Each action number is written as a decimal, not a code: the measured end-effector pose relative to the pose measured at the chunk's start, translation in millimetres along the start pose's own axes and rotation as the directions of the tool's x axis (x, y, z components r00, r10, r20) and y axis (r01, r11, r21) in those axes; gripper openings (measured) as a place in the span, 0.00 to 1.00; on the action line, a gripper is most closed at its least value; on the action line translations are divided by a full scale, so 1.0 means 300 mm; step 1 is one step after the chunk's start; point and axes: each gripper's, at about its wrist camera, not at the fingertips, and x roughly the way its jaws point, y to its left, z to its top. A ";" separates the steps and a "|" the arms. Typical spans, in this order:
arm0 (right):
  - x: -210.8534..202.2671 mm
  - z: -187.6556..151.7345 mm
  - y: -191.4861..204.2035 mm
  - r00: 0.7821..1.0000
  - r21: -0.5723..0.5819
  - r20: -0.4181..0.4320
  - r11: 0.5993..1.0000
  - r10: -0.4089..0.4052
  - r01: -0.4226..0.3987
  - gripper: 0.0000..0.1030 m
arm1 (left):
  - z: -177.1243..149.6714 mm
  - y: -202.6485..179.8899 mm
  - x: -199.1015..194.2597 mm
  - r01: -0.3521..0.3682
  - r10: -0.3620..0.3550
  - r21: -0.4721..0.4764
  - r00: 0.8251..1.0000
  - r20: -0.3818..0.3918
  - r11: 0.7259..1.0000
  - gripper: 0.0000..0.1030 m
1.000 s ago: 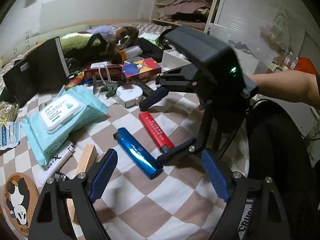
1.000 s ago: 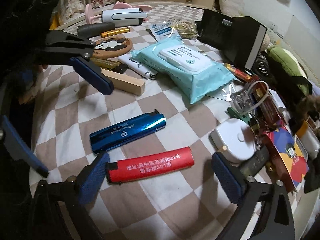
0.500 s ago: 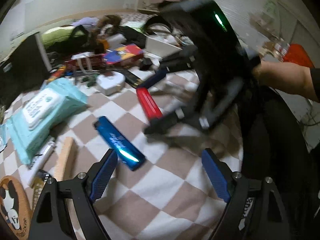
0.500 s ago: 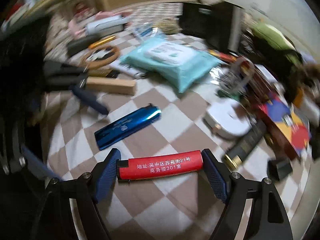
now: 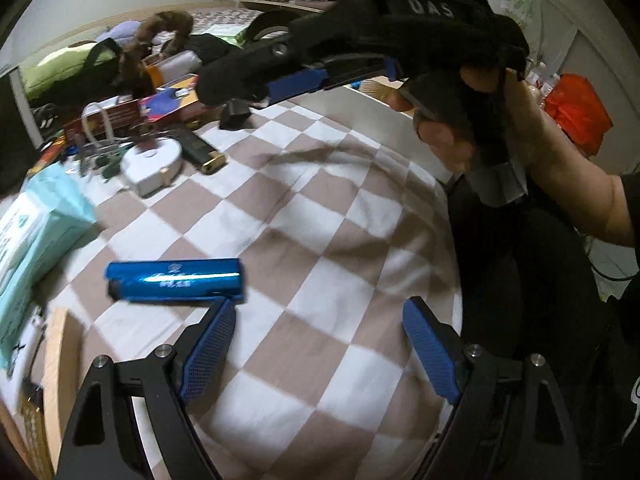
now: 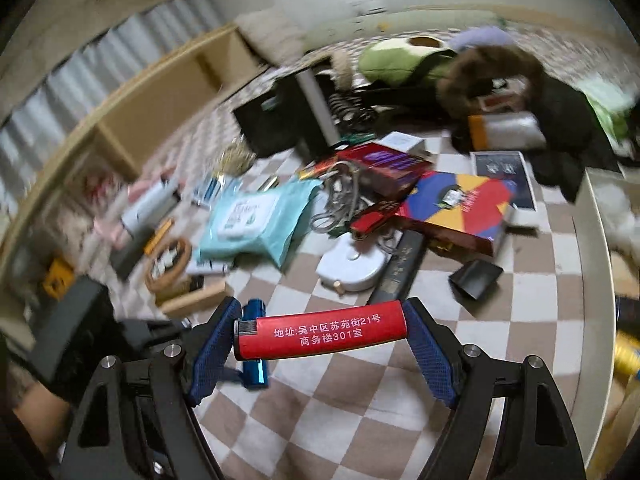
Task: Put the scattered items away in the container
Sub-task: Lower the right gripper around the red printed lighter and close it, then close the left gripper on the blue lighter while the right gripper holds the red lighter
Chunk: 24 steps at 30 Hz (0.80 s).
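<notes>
My right gripper [image 6: 322, 346] is shut on a red lighter [image 6: 320, 334] with white lettering, gripped end to end and held above the checkered cloth [image 6: 360, 432]. A blue lighter [image 5: 176, 280] lies flat on the cloth, just ahead of the left fingertip of my left gripper [image 5: 320, 350], which is open with nothing in it. In the left wrist view the right gripper [image 5: 304, 80] hangs high at the top, held by a hand [image 5: 460, 136]; the red lighter is hidden there. A white box [image 6: 592, 220] stands at the right edge of the cloth.
Clutter fills the far side of the cloth: a teal wipes pack [image 6: 256, 220], a white round case [image 6: 352, 268], a black lighter [image 6: 400, 272], a colourful box [image 6: 456, 208], a wooden block [image 6: 196, 300] and a panda coaster [image 6: 168, 264]. A person's dark-clothed leg [image 5: 540, 320] lies to the right.
My right gripper has closed on the red lighter, lifted it off the cloth and swung it up and to the right. My left gripper has turned; the blue lighter now lies crosswise before it.
</notes>
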 end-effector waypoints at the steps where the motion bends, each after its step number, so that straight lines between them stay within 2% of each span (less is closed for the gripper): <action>1: -0.003 -0.003 -0.009 1.000 0.014 0.003 1.000 0.001 -0.001 0.80 | 0.004 -0.005 0.001 0.004 -0.004 -0.001 1.000 0.004 1.000 0.83; 4: -0.011 -0.013 -0.036 1.000 0.057 0.011 0.998 0.005 -0.006 0.80 | 0.014 -0.015 -0.004 -0.010 0.010 -0.003 1.000 0.023 1.000 0.83; 7: -0.019 -0.023 -0.064 1.000 0.100 0.020 0.995 0.008 -0.010 0.80 | 0.018 -0.007 -0.019 -0.074 0.076 -0.021 0.996 0.056 0.997 0.83; 13: -0.029 -0.048 -0.109 0.999 0.173 0.028 0.985 0.023 -0.027 0.80 | 0.022 0.027 -0.057 -0.222 0.231 -0.088 0.966 0.115 0.971 0.84; 19: -0.027 -0.055 -0.118 0.999 0.185 0.030 0.982 0.027 -0.032 0.80 | 0.025 0.104 -0.020 -0.332 0.344 -0.146 0.937 0.061 0.932 0.84; 24: -0.032 -0.054 -0.124 0.998 0.194 0.039 0.980 0.039 -0.046 0.80 | 0.029 0.123 0.011 -0.373 0.382 -0.152 0.924 0.032 0.915 0.84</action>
